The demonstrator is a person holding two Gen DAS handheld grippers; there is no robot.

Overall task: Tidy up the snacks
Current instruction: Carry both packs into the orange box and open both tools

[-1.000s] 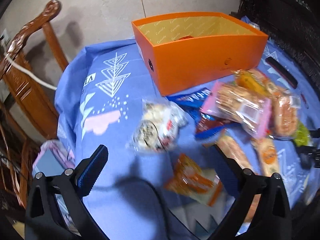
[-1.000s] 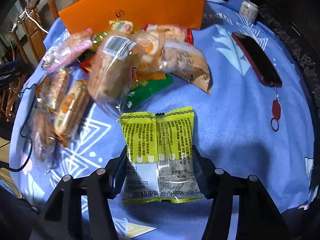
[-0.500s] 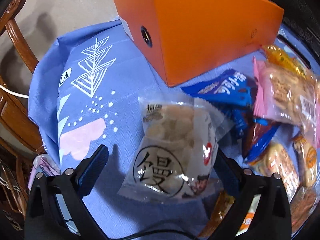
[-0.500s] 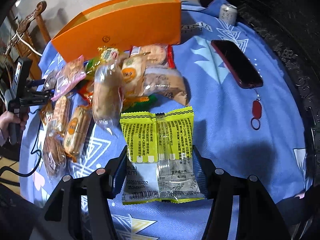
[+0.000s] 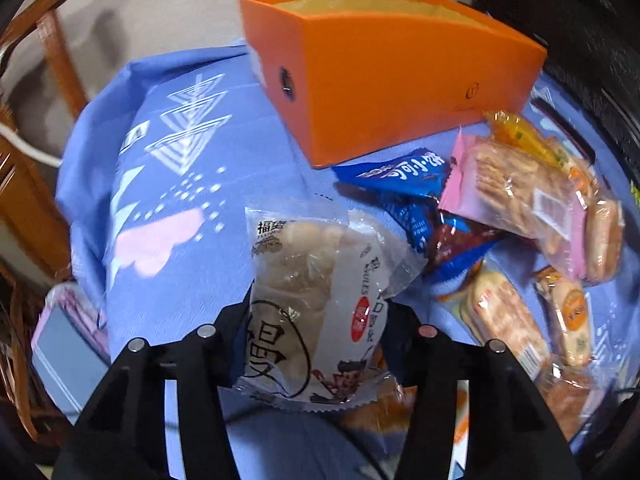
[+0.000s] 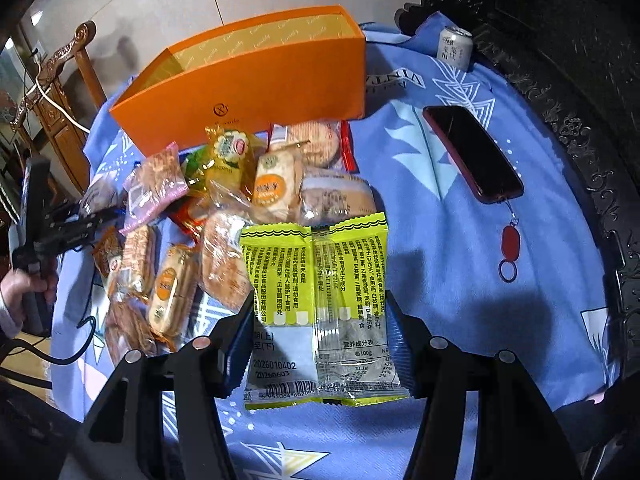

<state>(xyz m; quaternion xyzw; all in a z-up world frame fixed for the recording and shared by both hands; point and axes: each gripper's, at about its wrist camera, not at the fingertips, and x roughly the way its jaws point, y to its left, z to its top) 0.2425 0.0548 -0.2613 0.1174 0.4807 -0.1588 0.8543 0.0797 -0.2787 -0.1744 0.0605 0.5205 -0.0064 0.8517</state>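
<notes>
- Left gripper (image 5: pixel 316 332): we see its two black fingers pinching a clear bun packet (image 5: pixel 316 300), which sticks up between them above the blue tablecloth (image 5: pixel 168 288).
- Right gripper (image 6: pixel 320 340): we see it clamped on a yellow snack packet (image 6: pixel 320 304), printed back facing the camera, lower half between the fingers.
- Orange box (image 6: pixel 256 92): open at the top, it stands at the far side of the cloth; in the left wrist view (image 5: pixel 384 80) it sits just beyond the held bun packet.
- Snack pile (image 6: pixel 224 208): we see mixed wrapped biscuits and cakes lying in front of the box; a blue packet (image 5: pixel 404 168) touches the box's base, with a pink packet (image 5: pixel 516 196) overlapping it.
- Phone (image 6: pixel 472 152) and drink can (image 6: pixel 454 46): both lie right of the box, well apart from the pile.
- Wooden chair (image 6: pixel 60 92): stands left of the table.
</notes>
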